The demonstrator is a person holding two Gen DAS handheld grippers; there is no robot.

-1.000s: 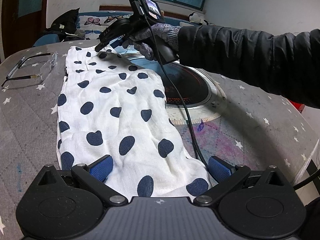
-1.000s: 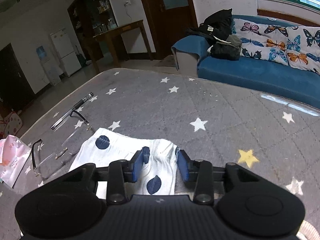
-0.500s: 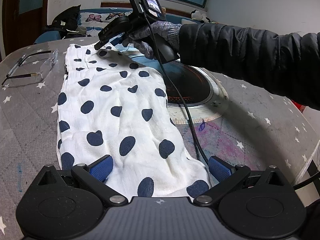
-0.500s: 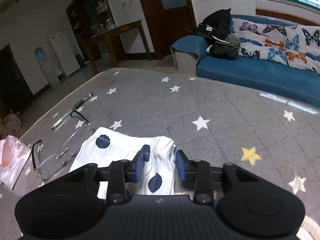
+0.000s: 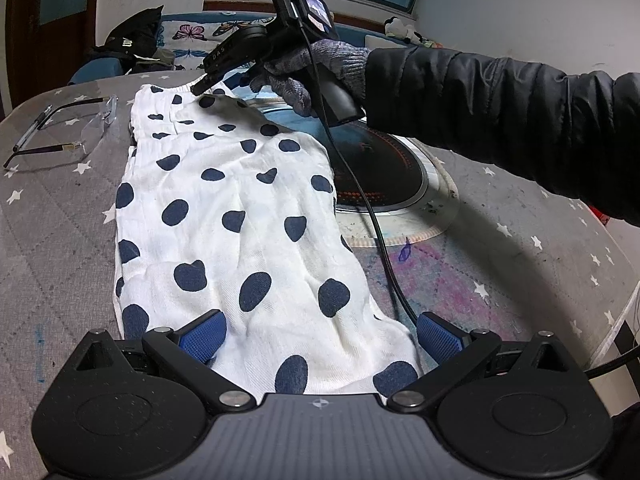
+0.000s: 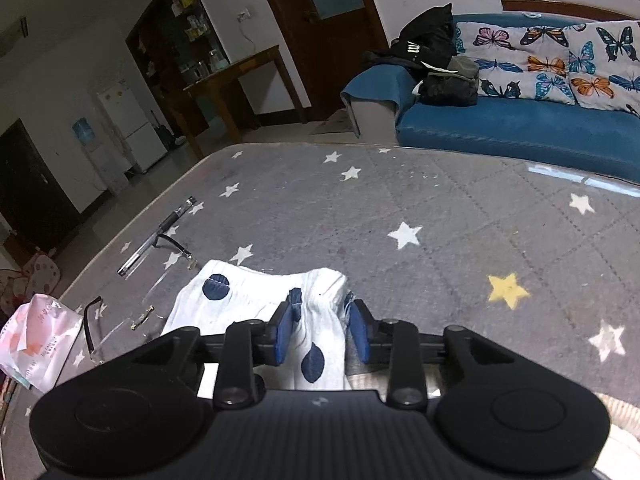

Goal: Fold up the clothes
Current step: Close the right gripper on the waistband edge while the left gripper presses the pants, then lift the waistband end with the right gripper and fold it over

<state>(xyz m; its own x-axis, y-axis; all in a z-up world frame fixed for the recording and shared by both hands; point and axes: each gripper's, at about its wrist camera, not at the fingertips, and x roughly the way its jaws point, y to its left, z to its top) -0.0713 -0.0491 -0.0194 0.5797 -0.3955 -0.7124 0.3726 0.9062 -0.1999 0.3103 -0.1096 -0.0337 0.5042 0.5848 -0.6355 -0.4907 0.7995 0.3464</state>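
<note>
The right claw [image 6: 320,330] has narrowed, now pinching the dotted garment's [image 5: 240,216] far waistband edge — left claw [image 5: 320,338] gapes wide over the near hem.

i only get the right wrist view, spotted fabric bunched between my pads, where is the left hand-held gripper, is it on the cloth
observer: The left hand-held gripper is at the opposite hem of the white navy-spotted cotton garment. Its jaws are wide open and straddle the hem, not clamped.
operator: is the cloth flat
observer: Mostly. It lies spread lengthwise on the grey star-print table cover, lightly wrinkled, up to the right hand-held gripper at the elastic waistband.
operator: anything under it
observer: One long edge overlaps a round black glass cooktop. The right gripper's black cable trails across that cooktop, beside the cloth.
</note>
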